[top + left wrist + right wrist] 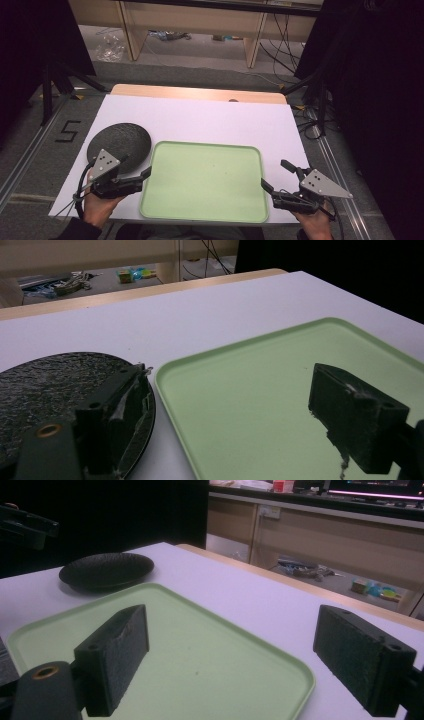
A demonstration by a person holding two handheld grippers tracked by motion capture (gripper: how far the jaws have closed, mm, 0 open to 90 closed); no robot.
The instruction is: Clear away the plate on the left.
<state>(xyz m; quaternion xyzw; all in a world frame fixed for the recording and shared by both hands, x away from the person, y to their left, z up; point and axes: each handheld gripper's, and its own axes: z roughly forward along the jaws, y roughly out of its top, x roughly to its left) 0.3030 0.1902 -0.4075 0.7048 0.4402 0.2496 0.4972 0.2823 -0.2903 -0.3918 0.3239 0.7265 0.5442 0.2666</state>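
An empty pale green tray (205, 175) lies at the front middle of the white-covered table (200, 117). A black textured plate (120, 141) rests just left of it, also empty. My left gripper (135, 166) is open over the gap between them, one jaw above the plate's (45, 385) near edge and the other above the tray's (260, 375) left part. My right gripper (275, 174) is open at the tray's right edge. One of its jaws hangs over the tray (200, 645), the other over the white table. The plate (106, 570) lies beyond. Nothing sits between either pair of jaws.
The table's bare wooden back edge (200, 93) runs beyond the white sheet. Black stands (50, 85) flank the table at left and right (315, 90). Wooden furniture legs (134, 30) and cables (280, 45) are on the floor behind. A "5" mark (67, 131) is on the floor at left.
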